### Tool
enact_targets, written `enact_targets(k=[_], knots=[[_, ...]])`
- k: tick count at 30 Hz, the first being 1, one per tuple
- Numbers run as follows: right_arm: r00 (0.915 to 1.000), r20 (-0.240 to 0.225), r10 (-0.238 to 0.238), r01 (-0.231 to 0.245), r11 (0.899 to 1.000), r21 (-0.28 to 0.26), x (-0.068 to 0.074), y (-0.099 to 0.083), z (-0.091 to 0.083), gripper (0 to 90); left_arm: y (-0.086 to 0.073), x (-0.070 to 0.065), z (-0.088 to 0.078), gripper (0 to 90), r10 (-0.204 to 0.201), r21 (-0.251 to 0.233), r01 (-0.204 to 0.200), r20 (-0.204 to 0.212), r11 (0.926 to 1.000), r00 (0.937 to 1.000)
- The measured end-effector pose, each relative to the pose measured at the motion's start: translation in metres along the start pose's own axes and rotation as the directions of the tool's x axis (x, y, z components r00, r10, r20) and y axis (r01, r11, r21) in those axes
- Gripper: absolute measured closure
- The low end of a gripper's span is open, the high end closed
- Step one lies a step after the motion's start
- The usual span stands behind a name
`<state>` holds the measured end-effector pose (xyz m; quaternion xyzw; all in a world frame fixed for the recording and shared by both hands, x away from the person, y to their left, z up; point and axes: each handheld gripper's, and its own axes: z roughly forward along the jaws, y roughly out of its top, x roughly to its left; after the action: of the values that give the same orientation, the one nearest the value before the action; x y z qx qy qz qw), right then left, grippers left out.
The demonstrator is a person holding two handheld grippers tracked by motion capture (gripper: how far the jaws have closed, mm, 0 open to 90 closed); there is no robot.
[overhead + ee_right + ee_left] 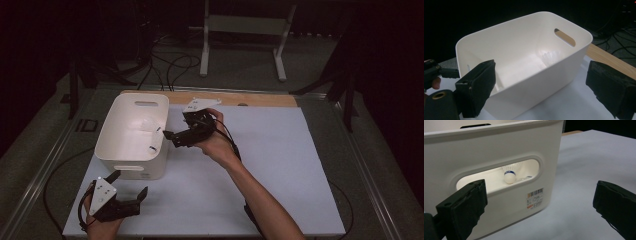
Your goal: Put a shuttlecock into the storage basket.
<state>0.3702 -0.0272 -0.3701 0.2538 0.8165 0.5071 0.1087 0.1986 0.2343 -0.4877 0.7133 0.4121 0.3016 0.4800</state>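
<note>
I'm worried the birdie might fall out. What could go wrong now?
The right gripper hangs open, close by the rim of the white bin. A careless move could bump the bin and slide it on the table.

The shuttlecock lies inside, just behind the handle hole. If the bin got tipped, it might roll out.

The left gripper waits open near the bin's front wall and could knock it too.

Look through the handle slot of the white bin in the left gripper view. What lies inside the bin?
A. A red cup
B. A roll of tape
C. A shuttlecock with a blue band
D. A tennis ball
C: through the slot in the white bin, the left gripper view shows a shuttlecock with a white rounded cork and a blue band.
</note>
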Motion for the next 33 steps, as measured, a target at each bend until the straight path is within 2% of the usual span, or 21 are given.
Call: enact_targets(k=[13, 17, 33], knots=[[0.9993, 0.037, 0.006, -0.006, 1.0, -0.008, -0.007, -0.015, -0.017, 9.1, 0.0, -0.001, 0.0, 0.0, -0.003, -0.003, 0.003, 0.0, 1.0, 1.0], [0.9989, 0.047, 0.003, -0.003, 1.0, 0.004, -0.008, -0.02, -0.021, 9.1, 0.0, 0.0, 0.0, 0.0, -0.001, -0.003, 0.001, -0.002, 1.0, 1.0], [0.9982, 0.055, 0.024, -0.023, 1.0, -0.006, -0.013, -0.036, -0.036, 9.1, 0.0, -0.001, 0.0, 0.0, -0.002, -0.005, 0.002, -0.003, 1.0, 1.0]])
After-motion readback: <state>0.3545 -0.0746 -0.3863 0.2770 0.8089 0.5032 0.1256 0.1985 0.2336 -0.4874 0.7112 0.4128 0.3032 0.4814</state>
